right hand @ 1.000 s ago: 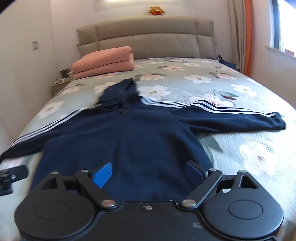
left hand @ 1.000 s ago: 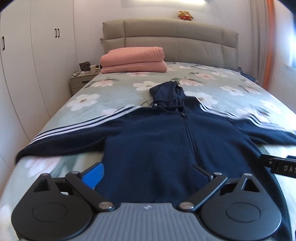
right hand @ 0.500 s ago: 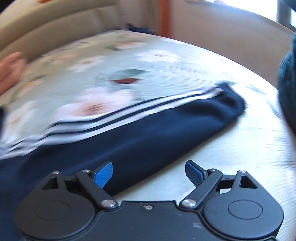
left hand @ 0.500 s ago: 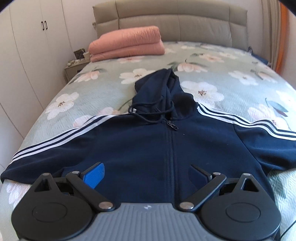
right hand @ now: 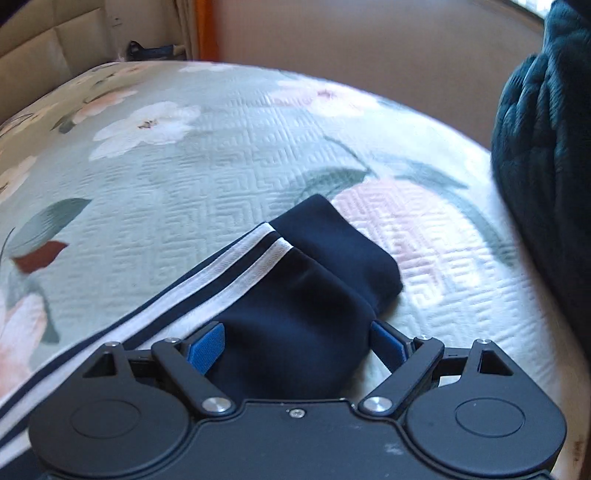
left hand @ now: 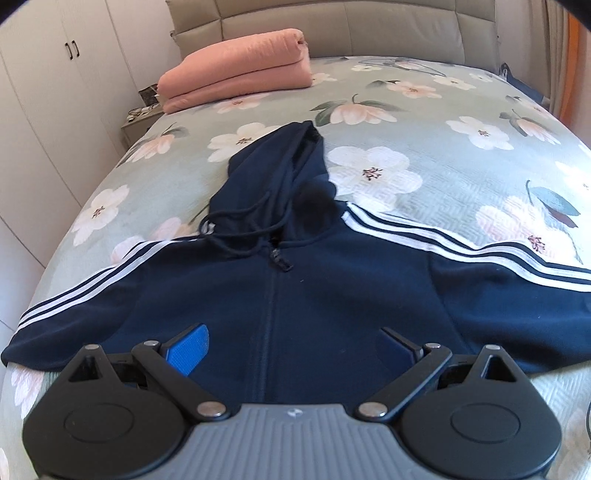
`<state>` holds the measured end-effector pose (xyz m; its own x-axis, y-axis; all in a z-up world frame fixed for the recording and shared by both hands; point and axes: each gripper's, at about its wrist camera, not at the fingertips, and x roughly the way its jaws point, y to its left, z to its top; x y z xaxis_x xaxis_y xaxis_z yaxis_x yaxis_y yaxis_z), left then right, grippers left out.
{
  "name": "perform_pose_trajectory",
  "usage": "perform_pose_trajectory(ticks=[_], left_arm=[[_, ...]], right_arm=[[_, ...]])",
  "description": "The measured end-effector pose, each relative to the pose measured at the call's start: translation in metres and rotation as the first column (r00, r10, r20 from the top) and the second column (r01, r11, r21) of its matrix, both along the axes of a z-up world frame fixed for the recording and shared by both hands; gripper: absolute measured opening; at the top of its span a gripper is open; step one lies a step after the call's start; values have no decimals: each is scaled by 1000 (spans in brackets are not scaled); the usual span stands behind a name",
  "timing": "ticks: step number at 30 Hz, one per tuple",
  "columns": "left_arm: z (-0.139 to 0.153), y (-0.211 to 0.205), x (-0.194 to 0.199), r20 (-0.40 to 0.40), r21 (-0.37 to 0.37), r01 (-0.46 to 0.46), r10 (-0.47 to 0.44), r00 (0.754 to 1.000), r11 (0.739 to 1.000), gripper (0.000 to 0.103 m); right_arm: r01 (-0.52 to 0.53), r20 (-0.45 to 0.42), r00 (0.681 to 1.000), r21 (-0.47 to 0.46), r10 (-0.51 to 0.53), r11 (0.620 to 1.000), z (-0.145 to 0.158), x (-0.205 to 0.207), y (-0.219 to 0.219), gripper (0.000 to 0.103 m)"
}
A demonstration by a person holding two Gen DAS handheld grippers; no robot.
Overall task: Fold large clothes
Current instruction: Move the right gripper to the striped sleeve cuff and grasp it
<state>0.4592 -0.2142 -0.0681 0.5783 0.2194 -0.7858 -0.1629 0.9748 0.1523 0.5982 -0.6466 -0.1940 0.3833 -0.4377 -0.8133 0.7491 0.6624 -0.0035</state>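
My navy zip hoodie (left hand: 295, 295) lies flat on the floral bedspread (left hand: 443, 147), hood toward 12 o'clock, white-striped sleeves outstretched. My left gripper (left hand: 291, 349) and right gripper (right hand: 295, 341) are spread; the right straddles the cuff (right hand: 332, 251).

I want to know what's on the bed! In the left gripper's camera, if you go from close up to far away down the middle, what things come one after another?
Left gripper with open jaws → zipper pull of the navy jacket → hood → flowery bedspread → folded pink blanket → padded headboard.
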Motion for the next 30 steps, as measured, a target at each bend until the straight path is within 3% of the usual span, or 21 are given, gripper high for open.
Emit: perform_pose_trajectory(ticks=[1, 2, 3, 4, 5, 10, 15, 17, 18, 19, 20, 21, 23, 24, 26, 28, 30], left_arm=[[-1, -3, 3, -7, -1, 0, 0, 1000, 1000, 99], [-2, -6, 6, -13, -3, 0, 0, 1000, 1000, 99], [-3, -9, 9, -19, -4, 1, -1, 1000, 1000, 99], [-4, -11, 11, -23, -5, 3, -3, 1000, 1000, 98], [-4, -12, 11, -24, -6, 6, -6, 1000, 1000, 98], [0, -11, 11, -6, -8, 16, -16, 1000, 1000, 98], [4, 17, 0, 8, -24, -17, 17, 1000, 1000, 98], [4, 35, -6, 3, -35, -34, 34, 999, 999, 98], [3, 45, -9, 4, -37, -42, 43, 999, 998, 98], [1, 54, -11, -2, -35, -51, 51, 999, 998, 98], [-1, 62, -12, -18, -27, -63, 62, 998, 998, 98], [-3, 72, -15, -34, -22, -78, 78, 996, 997, 97], [-5, 86, -20, -39, -21, -97, 96, 995, 995, 97], [-6, 92, -23, -41, -14, -105, 104, 994, 994, 97], [-10, 100, -27, -52, 5, -115, 115, 992, 993, 97], [-15, 103, -29, -66, 14, -123, 124, 990, 992, 97], [-19, 101, -28, -80, 4, -128, 128, 989, 992, 97]], right_arm=[[8, 22, 1000, -14, -8, 1000, 1, 1, 0, 103], [-17, 37, 999, -32, 19, 999, 3, 2, 4, 92], [-66, 57, 996, -41, 68, 997, 6, 2, 10, 49], [-109, 70, 991, -48, 112, 993, 8, 4, 15, 27], [-124, 60, 990, -86, 129, 989, 10, 5, 22, 14], [-239, 123, 955, -218, 270, 946, 41, -9, 65, 1], [-408, 133, 864, -379, 485, 830, 86, -30, 155, 0], [-442, 86, 852, -414, 517, 796, 92, -33, 179, 1], [-450, 60, 854, -414, 518, 791, 90, -32, 181, 18], [-439, 39, 867, -409, 497, 800, 85, -30, 175, 34], [-405, 25, 892, -395, 451, 824, 76, -29, 159, 73], [-364, 17, 917, -370, 397, 855, 66, -31, 138, 85], [-261, -25, 963, -321, 267, 910, 44, -31, 90, 84], [-210, -53, 978, -270, 203, 940, 34, -31, 65, 84], [-105, -22, 994, -116, 103, 988, 18, -36, 16, 85], [-29, 62, 998, 41, 26, 999, 5, -42, -21, 87], [3, 124, 992, 147, -22, 989, -4, -41, -43, 96]])
